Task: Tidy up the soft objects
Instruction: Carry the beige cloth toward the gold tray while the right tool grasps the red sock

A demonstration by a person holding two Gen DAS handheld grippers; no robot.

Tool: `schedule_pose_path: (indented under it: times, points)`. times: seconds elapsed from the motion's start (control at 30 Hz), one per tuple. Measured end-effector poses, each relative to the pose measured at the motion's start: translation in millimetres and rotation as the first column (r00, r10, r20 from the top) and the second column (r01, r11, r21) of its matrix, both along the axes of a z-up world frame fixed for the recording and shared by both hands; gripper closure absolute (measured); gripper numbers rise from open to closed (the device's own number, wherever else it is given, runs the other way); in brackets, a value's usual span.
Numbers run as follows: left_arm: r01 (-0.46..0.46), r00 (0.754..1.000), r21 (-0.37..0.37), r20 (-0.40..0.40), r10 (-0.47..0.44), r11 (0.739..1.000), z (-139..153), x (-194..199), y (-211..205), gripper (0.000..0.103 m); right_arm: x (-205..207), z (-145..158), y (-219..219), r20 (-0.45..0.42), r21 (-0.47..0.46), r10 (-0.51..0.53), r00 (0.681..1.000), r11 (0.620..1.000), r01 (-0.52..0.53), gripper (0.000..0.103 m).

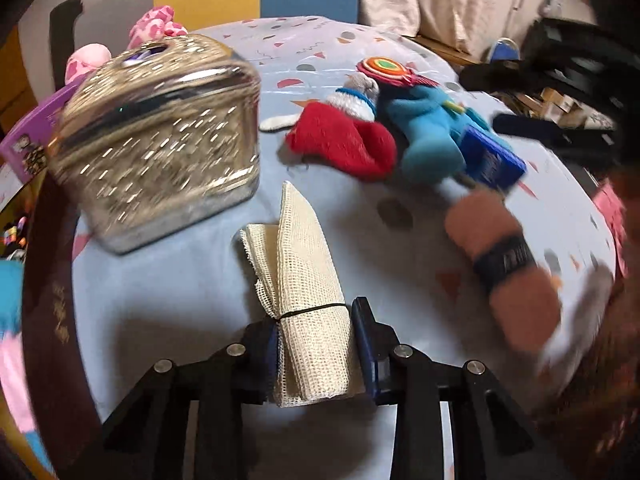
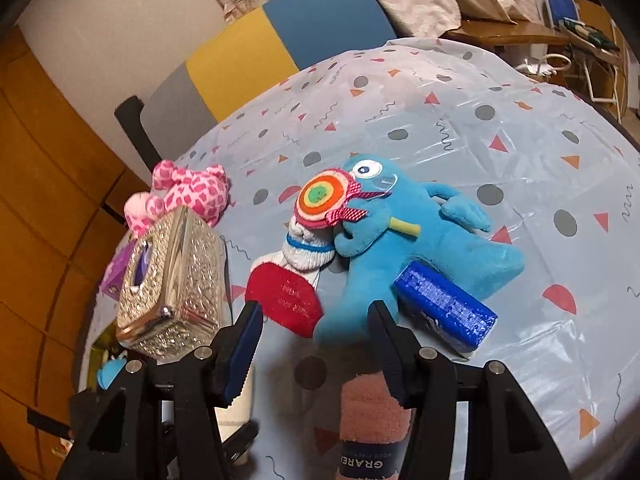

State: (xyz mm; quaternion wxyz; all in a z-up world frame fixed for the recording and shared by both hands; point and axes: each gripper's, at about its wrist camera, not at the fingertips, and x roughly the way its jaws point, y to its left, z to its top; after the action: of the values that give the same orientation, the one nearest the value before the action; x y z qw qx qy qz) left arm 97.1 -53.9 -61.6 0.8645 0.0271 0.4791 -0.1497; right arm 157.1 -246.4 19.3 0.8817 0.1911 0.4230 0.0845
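Note:
My left gripper [image 1: 316, 336] is shut on a rolled cream mesh cloth [image 1: 304, 288] bound by a black band, held low over the table. A red-and-white sock [image 1: 344, 140], a blue plush toy [image 1: 428, 132] with a round orange lollipop, and a blue block [image 1: 496, 160] lie beyond it. A rolled pink towel [image 1: 504, 264] with a dark label lies to the right. My right gripper [image 2: 316, 316] is open above the sock [image 2: 286, 300] and blue plush [image 2: 400, 232]. The pink towel [image 2: 374, 420] lies below it. A pink spotted plush [image 2: 188, 192] sits at the far left.
A shiny silver tissue box [image 1: 160, 140] stands at left, also in the right wrist view [image 2: 172, 284]. A purple box [image 1: 32, 136] lies behind it. The table has a light blue patterned cover [image 2: 480, 120]. A multicoloured chair [image 2: 280, 40] stands beyond the table.

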Motion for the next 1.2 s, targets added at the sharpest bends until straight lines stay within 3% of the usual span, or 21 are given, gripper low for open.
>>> schedule_pose_path:
  times: [0.1,0.37,0.77,0.8,0.87,0.9,0.97,1.2]
  points:
    - [0.019,0.999,-0.014,0.036,-0.018,1.0,-2,-16,12,0.069,2,-3,10,-0.017,-0.036,0.036,0.999,0.999,-0.037,0.049]
    - [0.013,0.999,-0.065,0.04,-0.01,0.998,-6,-16,17,0.067,16,-15,52,-0.093,-0.15,0.163,0.982,0.973,-0.176,0.049]
    - [0.015,0.999,-0.126,0.041,-0.01,0.992,-5,-20,30,0.067,88,-48,96,-0.199,-0.344,0.198,0.96,0.903,-0.257,0.049]
    - [0.016,0.999,-0.129,0.041,-0.011,0.991,-5,-20,31,0.067,90,-52,99,-0.207,-0.345,0.204,0.957,0.9,-0.266,0.051]
    - [0.016,0.999,-0.132,0.043,-0.01,0.991,-5,-23,33,0.067,93,-60,104,-0.224,-0.353,0.217,0.95,0.89,-0.287,0.074]
    - [0.016,0.999,-0.134,0.044,-0.01,0.991,-5,-23,34,0.067,93,-61,106,-0.22,-0.378,0.212,0.952,0.881,-0.284,0.081]
    - [0.017,0.999,-0.136,0.046,-0.01,0.991,-5,-25,36,0.067,88,-58,106,-0.21,-0.382,0.212,0.954,0.881,-0.28,0.089]
    - [0.011,0.999,-0.149,0.048,-0.004,0.989,-7,-27,40,0.067,41,-50,92,-0.272,-0.291,0.256,0.927,0.897,-0.333,0.089]
